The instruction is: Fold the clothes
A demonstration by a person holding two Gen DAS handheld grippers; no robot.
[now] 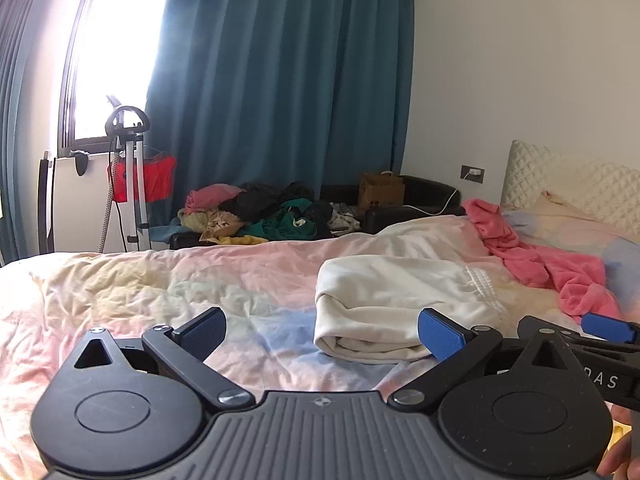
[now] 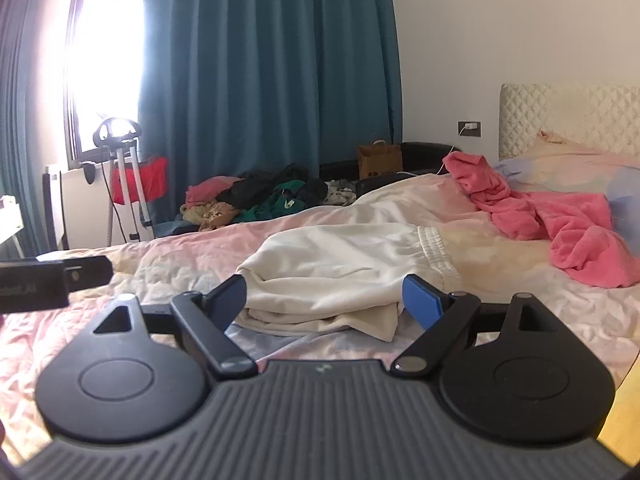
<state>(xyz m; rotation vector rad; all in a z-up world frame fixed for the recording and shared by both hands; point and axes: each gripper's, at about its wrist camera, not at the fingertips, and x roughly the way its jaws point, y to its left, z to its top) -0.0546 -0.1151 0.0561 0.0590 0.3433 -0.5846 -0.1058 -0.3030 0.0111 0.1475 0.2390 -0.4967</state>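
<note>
A cream-white garment lies folded over on the pastel bedspread. My left gripper stands open just in front of the garment's near left fold, with bare bedspread between its blue pads. My right gripper is open too, its pads either side of the garment's near edge without pressing on it. A blue pad of the right gripper shows in the left wrist view at the right edge. A rumpled pink garment lies further right, toward the pillows.
A heap of mixed clothes sits on a dark sofa beyond the bed. A brown paper bag, a garment steamer stand, teal curtains and a quilted headboard ring the bed.
</note>
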